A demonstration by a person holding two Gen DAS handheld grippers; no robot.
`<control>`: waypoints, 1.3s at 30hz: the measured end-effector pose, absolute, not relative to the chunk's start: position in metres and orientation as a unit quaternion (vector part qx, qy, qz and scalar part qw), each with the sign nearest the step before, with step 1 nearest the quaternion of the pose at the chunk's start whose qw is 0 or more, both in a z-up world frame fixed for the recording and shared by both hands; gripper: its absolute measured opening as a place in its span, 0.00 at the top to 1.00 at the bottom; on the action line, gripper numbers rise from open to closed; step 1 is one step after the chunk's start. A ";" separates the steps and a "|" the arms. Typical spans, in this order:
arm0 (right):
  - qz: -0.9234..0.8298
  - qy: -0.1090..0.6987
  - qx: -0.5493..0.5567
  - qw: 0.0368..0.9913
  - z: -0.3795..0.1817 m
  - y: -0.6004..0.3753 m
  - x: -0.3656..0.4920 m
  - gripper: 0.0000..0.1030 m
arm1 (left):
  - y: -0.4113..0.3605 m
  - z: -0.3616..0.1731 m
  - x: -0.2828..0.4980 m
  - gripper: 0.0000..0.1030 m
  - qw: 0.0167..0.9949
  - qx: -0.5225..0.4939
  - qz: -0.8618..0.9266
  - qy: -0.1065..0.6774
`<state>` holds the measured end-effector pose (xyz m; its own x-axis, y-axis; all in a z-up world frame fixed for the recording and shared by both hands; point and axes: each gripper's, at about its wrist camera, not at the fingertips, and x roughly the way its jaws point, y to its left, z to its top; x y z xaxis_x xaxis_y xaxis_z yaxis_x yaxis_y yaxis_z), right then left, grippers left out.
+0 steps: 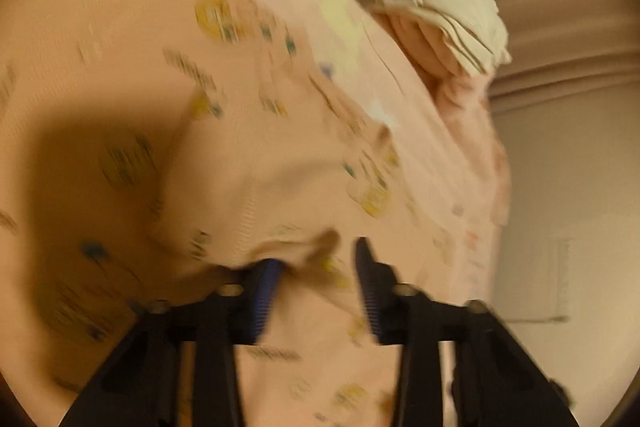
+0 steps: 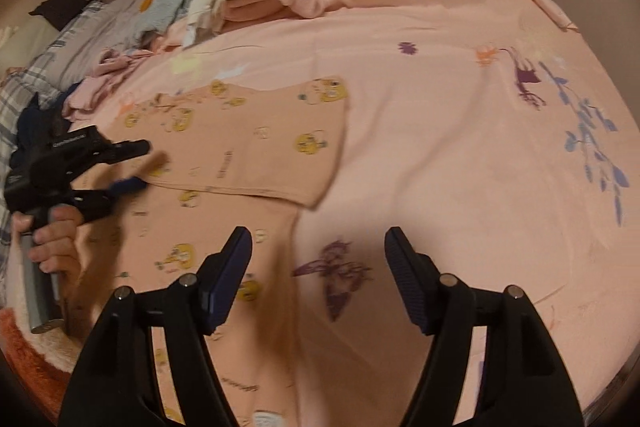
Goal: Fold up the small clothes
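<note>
A peach garment (image 2: pixel 240 143) printed with yellow chicks lies part-folded on the pink sheet (image 2: pixel 440 131), left of centre. The left gripper (image 1: pixel 316 263), jaws parted, has cloth bunched at one finger; whether it grips is unclear. The right gripper (image 2: pixel 318 255) hovers open and empty nearby. Best practice: pinch the edge fully, carry it flat, align hems.
</note>
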<state>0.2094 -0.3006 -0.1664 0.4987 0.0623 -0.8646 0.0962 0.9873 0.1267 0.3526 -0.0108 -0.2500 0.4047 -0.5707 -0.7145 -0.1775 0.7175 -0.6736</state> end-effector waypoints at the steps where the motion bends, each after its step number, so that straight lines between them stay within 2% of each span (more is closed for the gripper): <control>1: -0.019 0.501 0.078 0.862 -0.169 -0.304 0.211 0.33 | -0.010 -0.250 0.356 0.81 0.773 -0.332 -0.114 0.528; 2: -0.025 0.501 0.074 0.862 -0.172 -0.305 0.214 0.33 | -0.011 -0.252 0.357 0.87 0.782 -0.316 -0.101 0.528; 4: -0.030 0.504 0.065 0.861 -0.184 -0.302 0.224 0.33 | -0.009 -0.255 0.358 0.91 0.792 -0.302 -0.083 0.524; 9: -0.020 0.527 0.057 0.848 -0.209 -0.283 0.247 0.39 | -0.001 -0.238 0.351 0.94 0.836 -0.265 -0.045 0.479; 11: -0.016 0.542 0.053 0.839 -0.212 -0.278 0.248 0.38 | 0.008 -0.233 0.349 0.94 0.840 -0.266 -0.043 0.471; 14: 0.031 0.523 0.097 0.846 -0.210 -0.280 0.240 0.37 | 0.023 -0.230 0.348 0.94 0.837 -0.285 -0.046 0.465; 16: 0.012 0.512 0.096 0.854 -0.213 -0.279 0.243 0.41 | 0.028 -0.227 0.343 0.94 0.843 -0.286 -0.038 0.455; 17: -0.002 0.509 0.083 0.857 -0.216 -0.277 0.247 0.45 | 0.029 -0.225 0.343 0.94 0.846 -0.284 -0.032 0.450; 18: -0.019 0.513 0.062 0.856 -0.221 -0.276 0.252 0.58 | 0.032 -0.224 0.341 0.94 0.848 -0.282 -0.022 0.448; 20: -0.030 0.514 0.052 0.855 -0.223 -0.277 0.254 0.74 | 0.035 -0.221 0.341 0.94 0.855 -0.271 -0.010 0.442; 21: -0.020 0.506 0.077 0.859 -0.220 -0.282 0.250 0.89 | 0.038 -0.218 0.340 0.95 0.862 -0.261 0.006 0.435; 22: -0.006 0.502 0.109 0.858 -0.218 -0.288 0.248 0.91 | 0.040 -0.217 0.340 0.96 0.866 -0.256 0.017 0.429; 34: -0.016 0.509 0.130 0.851 -0.220 -0.292 0.246 0.91 | 0.081 -0.226 0.323 0.95 0.852 -0.283 0.040 0.438; 36: -0.038 0.513 0.110 0.850 -0.221 -0.293 0.244 0.95 | 0.080 -0.225 0.318 0.95 0.860 -0.260 0.052 0.437; 39: -0.051 0.520 0.093 0.848 -0.223 -0.295 0.242 0.93 | 0.083 -0.226 0.310 0.95 0.866 -0.230 0.070 0.438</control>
